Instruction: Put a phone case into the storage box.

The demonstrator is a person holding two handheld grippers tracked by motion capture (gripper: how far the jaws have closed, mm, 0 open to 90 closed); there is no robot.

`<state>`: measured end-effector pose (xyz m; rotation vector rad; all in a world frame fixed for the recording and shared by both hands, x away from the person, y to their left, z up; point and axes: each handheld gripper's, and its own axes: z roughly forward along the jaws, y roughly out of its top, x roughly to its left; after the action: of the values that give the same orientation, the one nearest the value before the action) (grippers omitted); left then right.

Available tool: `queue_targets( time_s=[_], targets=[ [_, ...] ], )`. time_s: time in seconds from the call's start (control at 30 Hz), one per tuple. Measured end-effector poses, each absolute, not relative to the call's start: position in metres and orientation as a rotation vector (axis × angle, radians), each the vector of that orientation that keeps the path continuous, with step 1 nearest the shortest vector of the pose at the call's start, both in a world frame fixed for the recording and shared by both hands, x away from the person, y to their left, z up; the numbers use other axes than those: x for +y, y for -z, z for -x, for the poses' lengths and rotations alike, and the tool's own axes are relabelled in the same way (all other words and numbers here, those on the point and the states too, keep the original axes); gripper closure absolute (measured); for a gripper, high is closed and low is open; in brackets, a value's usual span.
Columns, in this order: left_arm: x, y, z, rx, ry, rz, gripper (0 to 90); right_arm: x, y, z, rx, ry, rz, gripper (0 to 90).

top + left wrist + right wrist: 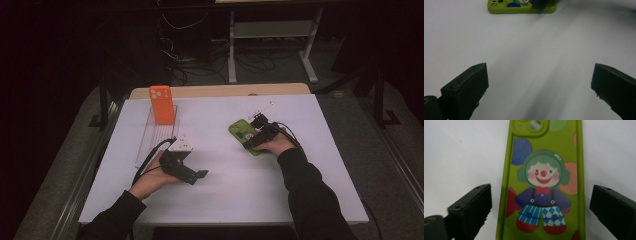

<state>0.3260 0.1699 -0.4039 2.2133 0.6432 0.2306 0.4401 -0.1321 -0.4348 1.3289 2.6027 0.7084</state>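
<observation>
A green phone case [243, 134] with a clown picture lies flat on the white table sheet [225, 170], right of centre. My right gripper [254, 141] hovers over its near end, open; in the right gripper view the green case [544, 182] lies between the two spread jaws, apart from both. An orange phone case [162, 104] stands upright on a clear stand [152, 137] at the back left. My left gripper [200, 175] rests low near the front left, open, with bare sheet between its jaws; the green case [521, 7] lies far ahead of it.
A small white block [181, 145] sits just behind the left hand, next to the clear stand. A wooden table edge [220, 90] runs along the back. Dark floor with cables and a white frame [272, 40] lies beyond.
</observation>
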Motion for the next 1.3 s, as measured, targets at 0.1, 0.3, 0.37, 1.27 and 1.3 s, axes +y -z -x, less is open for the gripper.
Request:
queue_targets(
  time_s=[0.1, 0.3, 0.37, 1.27, 1.3],
  targets=[
    [0.170, 0.404, -0.326, 0.647, -0.228, -2.206, 0.6, -0.131, 0.438, -0.439, 2.612, -0.681, -1.338, 7.1],
    [0.170, 0.404, -0.326, 0.638, -0.236, -2.219, 0.6, -0.129, 0.438, -0.435, 2.593, -0.642, -1.308, 13.8],
    [0.170, 0.404, -0.326, 0.639, -0.238, -2.216, 0.6, -0.129, 0.438, -0.435, 2.591, -0.640, -1.309, 14.2],
    [0.161, 0.365, -0.359, 0.483, -0.201, -2.271, 0.6, -0.150, 0.403, -0.405, 2.790, -0.803, -0.851, 15.4],
    [0.160, 0.364, -0.360, 0.468, -0.206, -2.284, 0.6, -0.149, 0.401, -0.403, 2.801, -0.803, -0.826, 15.4]
  ],
)
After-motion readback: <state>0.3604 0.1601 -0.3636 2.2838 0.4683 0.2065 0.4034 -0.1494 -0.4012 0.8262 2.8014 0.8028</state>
